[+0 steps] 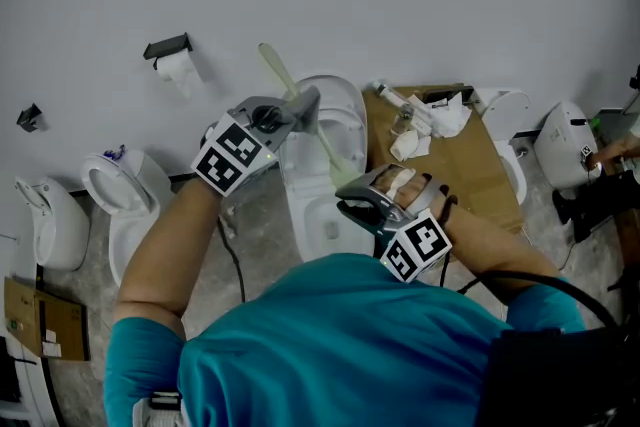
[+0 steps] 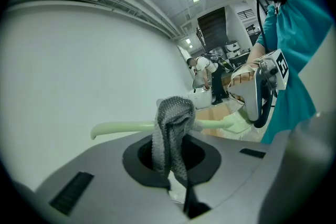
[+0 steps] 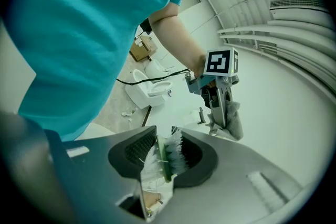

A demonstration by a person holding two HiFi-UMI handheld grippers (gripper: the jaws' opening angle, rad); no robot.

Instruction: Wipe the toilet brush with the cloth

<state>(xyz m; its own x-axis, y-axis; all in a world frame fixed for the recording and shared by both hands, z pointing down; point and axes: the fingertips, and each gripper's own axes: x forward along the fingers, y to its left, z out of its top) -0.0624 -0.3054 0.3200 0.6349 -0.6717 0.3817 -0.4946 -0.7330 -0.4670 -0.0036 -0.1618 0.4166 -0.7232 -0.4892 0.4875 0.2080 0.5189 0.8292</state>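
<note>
The toilet brush is pale green, and its long handle slants up to the left over a toilet. My left gripper is shut on a grey knitted cloth, which is draped over the handle partway along. My right gripper is shut on the brush head, whose white bristles and green back sit between the jaws. The right gripper view also shows the left gripper with the cloth hanging from it. In the left gripper view the right gripper is at the handle's far end.
A white toilet stands right under the brush. Another toilet stands to the left, with a paper roll holder on the wall above it. A cardboard sheet with rags and bottles lies to the right, beside more white fixtures.
</note>
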